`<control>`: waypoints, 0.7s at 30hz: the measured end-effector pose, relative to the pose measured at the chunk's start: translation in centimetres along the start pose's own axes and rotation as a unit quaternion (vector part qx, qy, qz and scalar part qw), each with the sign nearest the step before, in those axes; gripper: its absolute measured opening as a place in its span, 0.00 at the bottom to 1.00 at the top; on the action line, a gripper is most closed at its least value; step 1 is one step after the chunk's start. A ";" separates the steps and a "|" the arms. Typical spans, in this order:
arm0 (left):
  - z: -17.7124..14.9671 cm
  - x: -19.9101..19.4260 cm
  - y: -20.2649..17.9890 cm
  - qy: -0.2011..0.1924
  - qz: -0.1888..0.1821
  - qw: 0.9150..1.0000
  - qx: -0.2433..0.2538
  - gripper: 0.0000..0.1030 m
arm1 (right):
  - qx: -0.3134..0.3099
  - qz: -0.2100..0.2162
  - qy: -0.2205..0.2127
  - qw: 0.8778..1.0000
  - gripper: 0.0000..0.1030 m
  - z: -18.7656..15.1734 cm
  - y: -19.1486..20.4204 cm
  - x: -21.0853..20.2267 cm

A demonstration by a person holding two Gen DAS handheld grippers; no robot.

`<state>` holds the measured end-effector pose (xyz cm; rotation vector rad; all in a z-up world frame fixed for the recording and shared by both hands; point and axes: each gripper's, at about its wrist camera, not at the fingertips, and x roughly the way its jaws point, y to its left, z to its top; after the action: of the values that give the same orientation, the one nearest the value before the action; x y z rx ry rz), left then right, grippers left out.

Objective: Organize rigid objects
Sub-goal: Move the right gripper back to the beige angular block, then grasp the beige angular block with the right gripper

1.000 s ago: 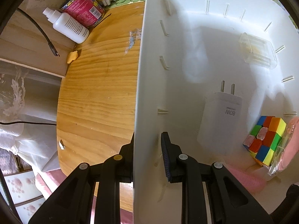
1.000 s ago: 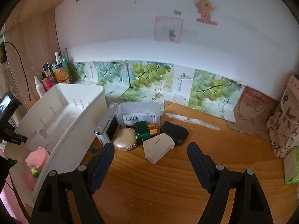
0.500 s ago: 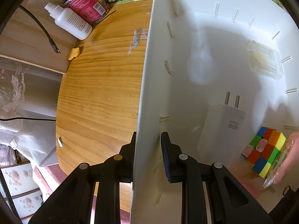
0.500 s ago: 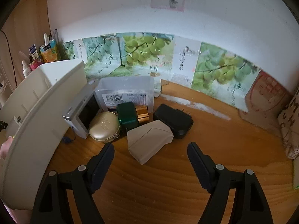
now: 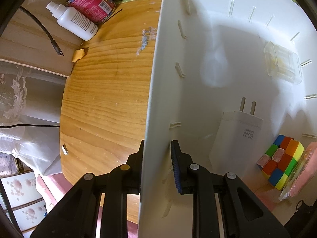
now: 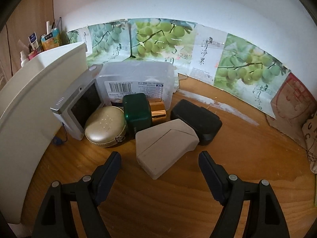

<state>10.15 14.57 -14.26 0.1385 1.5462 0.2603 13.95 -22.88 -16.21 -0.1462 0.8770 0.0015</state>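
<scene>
A white spray bottle [image 5: 76, 24] lies on its side at the far corner of the wooden table [image 5: 111, 91], touching a pink printed can [image 5: 91, 5]. A black cable [image 5: 44, 33] dangles beside them, and a small yellow scrap [image 5: 78, 55] sits at the table's edge. Grape-printed sheets [image 6: 158, 37] line the white wall [image 6: 138, 2], and a patterned bag [image 6: 311, 138] stands at the right.

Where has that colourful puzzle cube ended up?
In the left gripper's camera, the cube lies inside the white bin, at the lower right, between a white charger and a pink packet.
</scene>
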 end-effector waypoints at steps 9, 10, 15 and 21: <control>0.0 -0.1 -0.4 0.001 0.005 1.000 0.009 0.24 | 0.004 -0.007 0.000 1.000 0.79 1.0 -1.0 0.7; 0.0 -0.1 -0.4 0.001 0.005 1.000 0.010 0.24 | 0.003 -0.007 0.000 1.000 0.79 1.0 -1.0 0.7; -0.1 -0.2 -0.5 0.000 0.006 1.000 0.010 0.24 | 0.004 0.004 -0.002 1.000 0.70 1.0 -1.1 0.8; -0.1 -0.2 -0.4 -0.002 0.006 1.000 0.004 0.24 | 0.003 0.011 -0.007 1.000 0.62 1.0 -0.9 0.6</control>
<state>10.08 14.16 -14.15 0.1545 1.5425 0.2617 15.12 -23.70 -15.91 -0.1316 0.8649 0.0197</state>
